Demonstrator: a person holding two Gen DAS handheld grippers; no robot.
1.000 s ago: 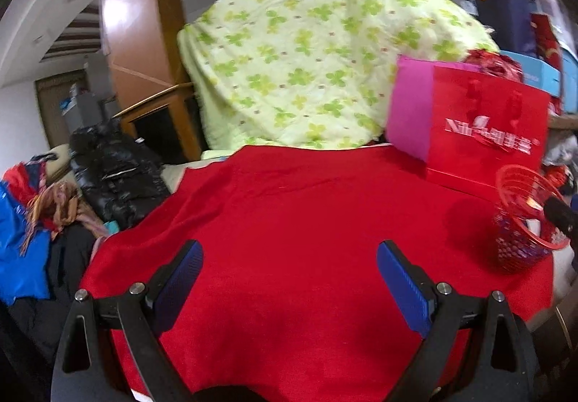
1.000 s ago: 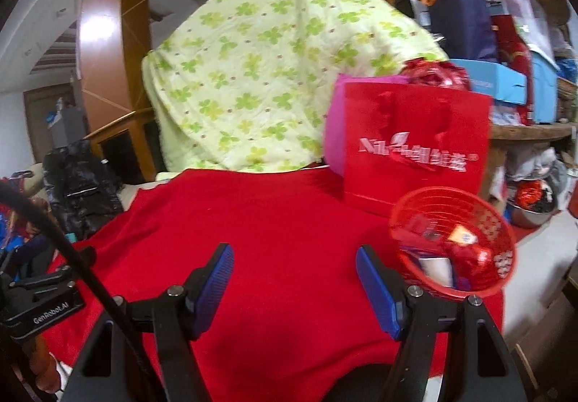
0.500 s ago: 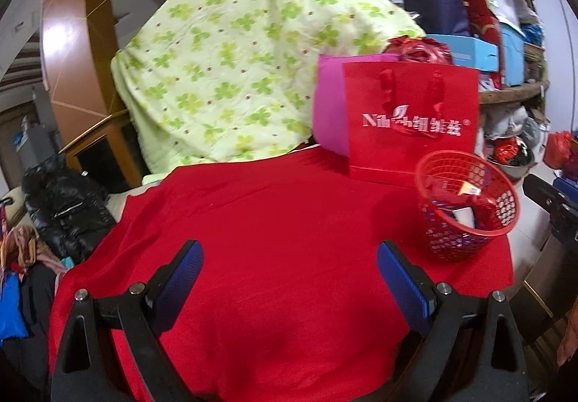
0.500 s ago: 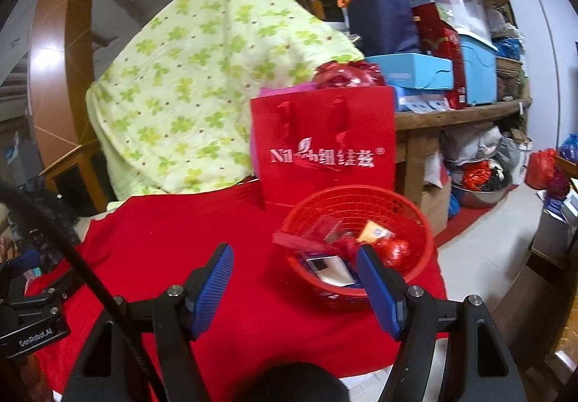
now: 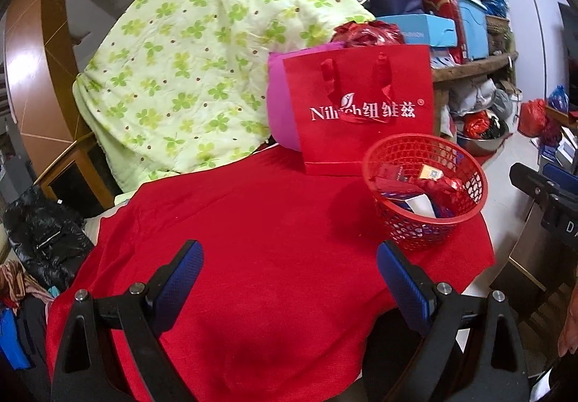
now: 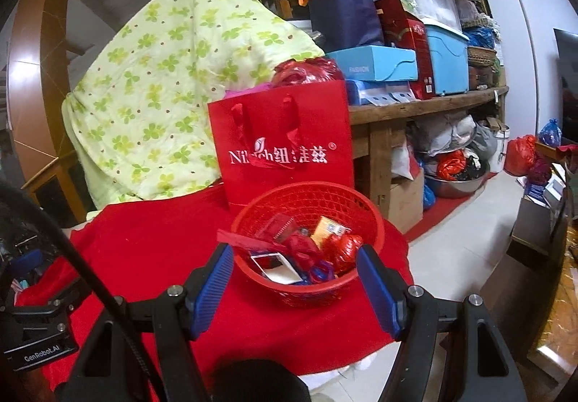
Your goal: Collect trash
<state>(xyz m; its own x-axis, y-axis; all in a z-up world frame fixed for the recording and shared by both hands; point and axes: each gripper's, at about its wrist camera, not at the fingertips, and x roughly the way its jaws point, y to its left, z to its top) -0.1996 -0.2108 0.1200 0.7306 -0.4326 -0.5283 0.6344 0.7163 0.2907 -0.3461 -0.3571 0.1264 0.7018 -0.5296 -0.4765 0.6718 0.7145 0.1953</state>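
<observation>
A red plastic mesh basket stands on the red tablecloth near its right edge. It holds several wrappers and scraps, among them a red foil piece, an orange packet and a white card. My left gripper is open and empty over the cloth, left of the basket. My right gripper is open and empty, its fingers on either side of the basket's near rim, apart from it.
A red paper gift bag stands behind the basket, with a pink bag beside it. A green clover quilt hangs behind. A wooden shelf with boxes is at the right. Tiled floor lies beyond the table.
Both views have swung to the right. The basket has come toward the middle of the right wrist view and now sits between the right gripper's fingers. Both grippers stay open.
</observation>
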